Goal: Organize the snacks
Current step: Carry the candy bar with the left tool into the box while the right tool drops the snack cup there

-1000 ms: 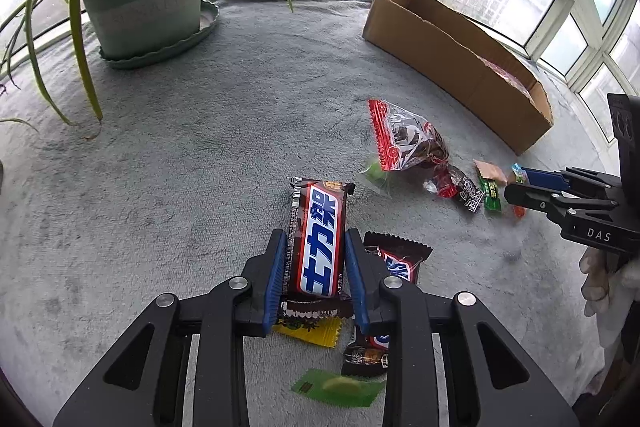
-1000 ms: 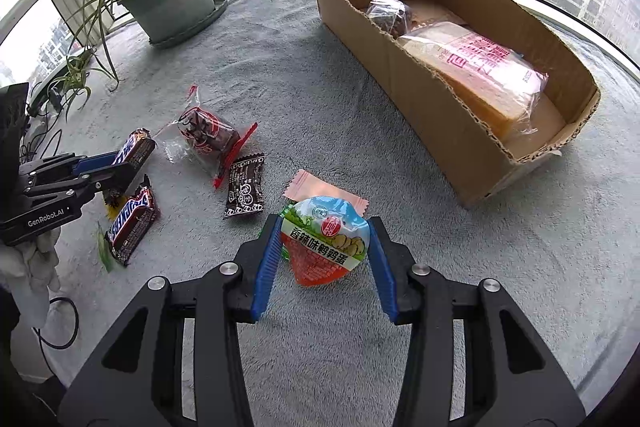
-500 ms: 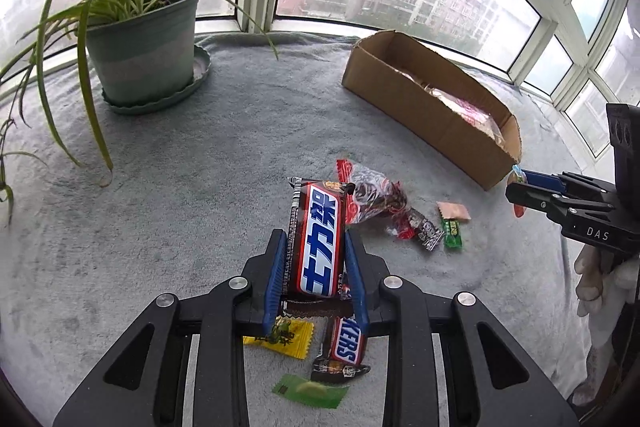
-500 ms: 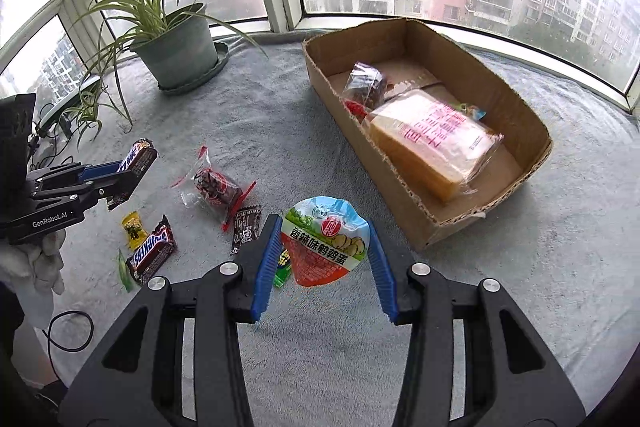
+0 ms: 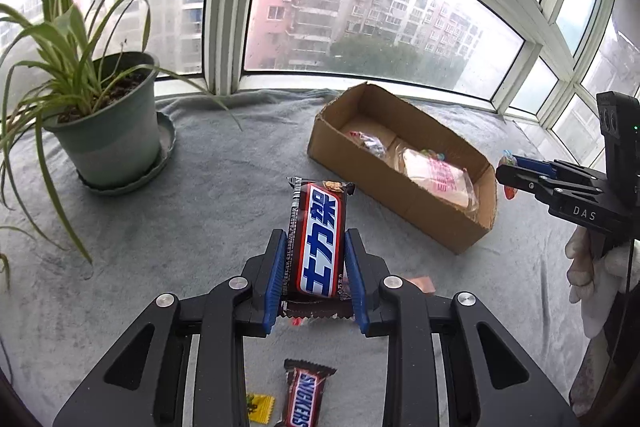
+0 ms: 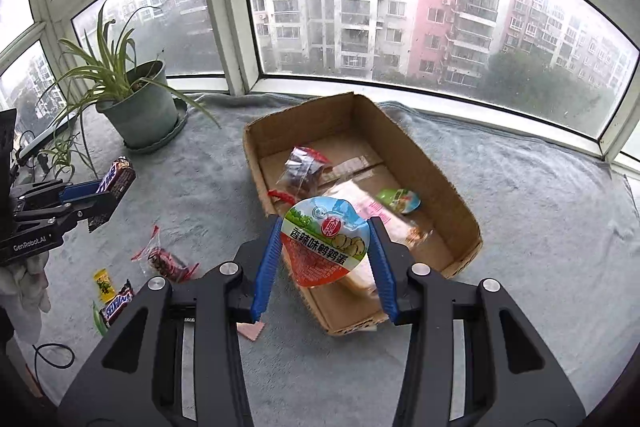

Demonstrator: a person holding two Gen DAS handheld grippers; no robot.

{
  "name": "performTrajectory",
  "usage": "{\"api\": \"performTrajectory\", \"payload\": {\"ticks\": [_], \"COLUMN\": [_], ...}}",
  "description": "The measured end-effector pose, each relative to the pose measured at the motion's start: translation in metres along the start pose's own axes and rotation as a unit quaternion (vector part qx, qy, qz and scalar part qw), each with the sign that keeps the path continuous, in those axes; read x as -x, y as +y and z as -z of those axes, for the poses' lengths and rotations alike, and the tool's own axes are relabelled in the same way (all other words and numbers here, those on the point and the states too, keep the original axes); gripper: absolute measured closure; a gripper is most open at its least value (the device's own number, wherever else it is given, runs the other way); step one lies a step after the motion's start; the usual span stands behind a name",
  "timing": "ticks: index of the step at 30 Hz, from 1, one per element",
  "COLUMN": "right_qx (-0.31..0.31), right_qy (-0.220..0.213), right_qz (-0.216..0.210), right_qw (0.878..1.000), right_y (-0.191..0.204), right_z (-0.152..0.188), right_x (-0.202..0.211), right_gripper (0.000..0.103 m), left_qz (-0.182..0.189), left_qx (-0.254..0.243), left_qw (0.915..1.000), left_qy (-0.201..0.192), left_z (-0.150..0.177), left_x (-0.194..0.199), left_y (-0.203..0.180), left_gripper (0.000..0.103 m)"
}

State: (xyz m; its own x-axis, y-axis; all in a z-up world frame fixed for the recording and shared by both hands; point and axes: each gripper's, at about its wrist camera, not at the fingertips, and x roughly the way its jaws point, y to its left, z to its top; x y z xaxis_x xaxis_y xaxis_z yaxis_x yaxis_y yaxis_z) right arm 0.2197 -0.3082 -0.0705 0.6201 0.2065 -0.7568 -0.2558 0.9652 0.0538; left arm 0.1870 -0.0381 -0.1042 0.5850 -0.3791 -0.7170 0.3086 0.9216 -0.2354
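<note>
While both tools hang above a grey blanket point(image 5: 200, 227) by a bay window, the left gripper point(image 5: 315, 267) is clamped on a brown Snickers bar point(image 5: 318, 239), its blue pads pressing the wrapper's long sides, bar pointing toward 12 o'clock. The right gripper point(image 6: 325, 259) is clamped on a sealed quail-egg cup point(image 6: 325, 247), lid w/ Chinese print facing the camera, held over the near end of an open cardboard box point(image 6: 460, 215). Inside the box: a clear bag of dark snacks point(image 6: 304, 171), a large pink-printed bread pack point(image 6: 384, 219) & a small green cup point(image 6: 399, 201) at approx. 2 o'clock from the held cup. On the blanket at 9 o'clock in the right-wrist view lie a red-edged snack bag point(image 6: 166, 261), a yellow sachet point(image 6: 103, 281) & a second Snickers bar point(image 6: 116, 307). A potted spider plant point(image 6: 136, 111) stands at 10 o'clock, near the window.
</note>
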Motion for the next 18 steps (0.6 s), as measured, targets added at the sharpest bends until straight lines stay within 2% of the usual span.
{"api": "performTrajectory", "payload": {"ticks": [10,18], "right_qx": [-0.007,-0.024], "right_qy": [-0.012,0.009], "right_qz": [0.019,0.019], "right_qw": [1.000,0.999], "right_y": [-0.033,-0.050], "right_z": [-0.041,-0.042], "right_x": [-0.023,-0.057], "right_gripper": [0.058,0.058], "left_qz": [0.020,0.029], "left_qx": [-0.016,-0.021], "left_qw": [0.9996,0.9993], "left_qy": [-0.008,-0.004], "left_z": [-0.041,-0.062], "left_x": [-0.027,-0.058], "left_y": [-0.036,-0.054], "left_gripper": [0.076,0.076]}}
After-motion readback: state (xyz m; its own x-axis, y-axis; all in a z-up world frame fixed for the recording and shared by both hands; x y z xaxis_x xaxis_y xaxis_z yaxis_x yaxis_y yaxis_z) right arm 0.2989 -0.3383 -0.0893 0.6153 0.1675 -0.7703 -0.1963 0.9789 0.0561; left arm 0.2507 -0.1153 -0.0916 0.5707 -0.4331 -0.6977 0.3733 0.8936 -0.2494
